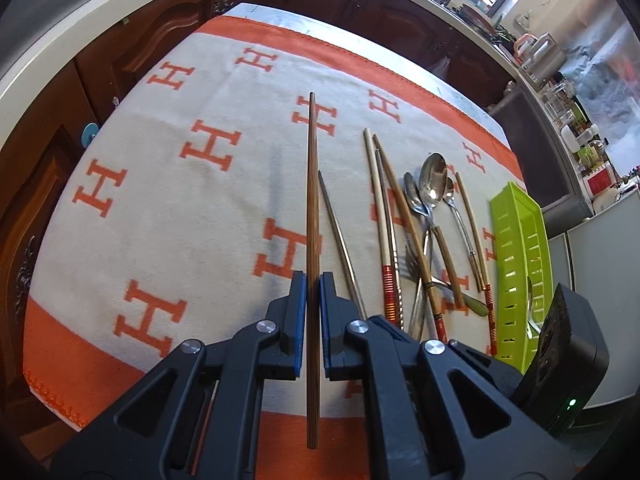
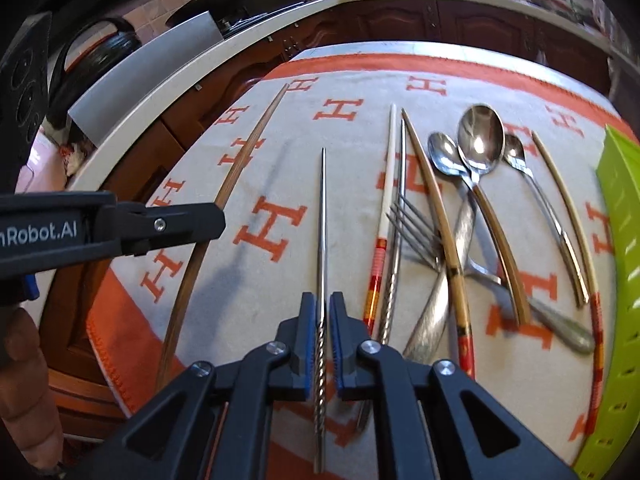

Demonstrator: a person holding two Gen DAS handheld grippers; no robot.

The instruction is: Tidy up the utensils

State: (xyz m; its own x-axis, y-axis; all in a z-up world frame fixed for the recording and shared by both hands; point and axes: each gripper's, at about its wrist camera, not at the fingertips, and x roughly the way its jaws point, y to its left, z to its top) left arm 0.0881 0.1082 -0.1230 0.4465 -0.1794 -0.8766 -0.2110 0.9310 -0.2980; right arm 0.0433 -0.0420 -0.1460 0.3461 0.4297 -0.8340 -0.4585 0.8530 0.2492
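My left gripper is shut on a brown wooden chopstick that points forward over the cloth; it also shows in the right wrist view. My right gripper is shut on a metal chopstick with a twisted handle; the same chopstick shows in the left wrist view. To the right lie several chopsticks, three steel spoons and a fork in a loose pile. A lime-green utensil tray stands at the far right with a spoon inside.
An orange and cream cloth with H marks covers the table. Dark wood cabinets and a pale counter edge run behind it. The left gripper's body reaches in at the left of the right wrist view.
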